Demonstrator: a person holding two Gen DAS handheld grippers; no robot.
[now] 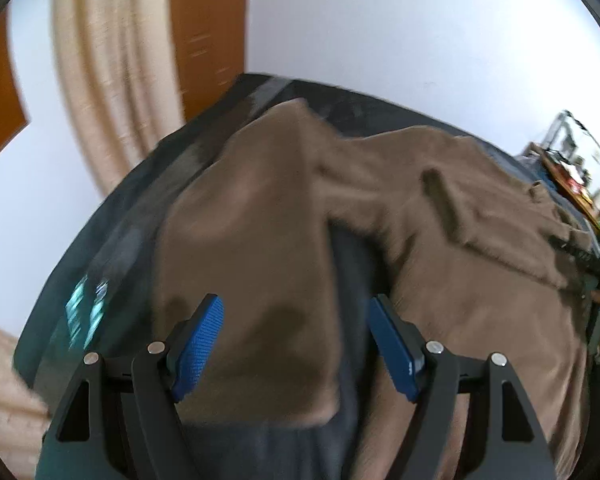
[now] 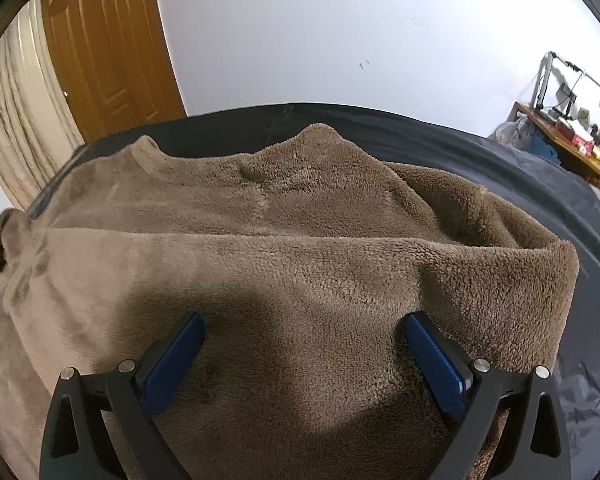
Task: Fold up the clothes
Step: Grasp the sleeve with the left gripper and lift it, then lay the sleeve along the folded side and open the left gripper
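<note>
Both my tongs tilt steeply downward over the brown fleece garment [image 2: 300,248], a thick plush piece spread across a dark cloth-covered bed [image 2: 460,140].

My left tongs [image 1: 296,344] hang above the garment with the blue-padded fingers [image 1: 198,344] well apart and nothing caught between them; the pads touch no cloth that I can see. Below them a fold of the brown fleece lies on the left, and a dark strip of the bed cover shows through the gap beside the right-hand pad. This view is smeared by motion, so edges of the fleece are soft and hard to trace.

My right tongs [image 2: 304,364] are likewise spread wide and released, poised just over the near part of the garment, throwing a dark shadow on the pile between the pads. Whether the fingertips brush the fleece I cannot tell.

From the right view the garment lies with a folded layer crossing it in a straight edge from left to right, and its far edge rises in two soft humps against the bed cover. Its near and left parts run out of the picture.

At the right edge of the left view I can make out a black handle of the other tool [image 1: 588,264], partly cut off. A wooden door [image 2: 108,48], a beige curtain [image 2: 16,128] and a cluttered wooden desk [image 2: 572,140] stand behind by the white wall.
</note>
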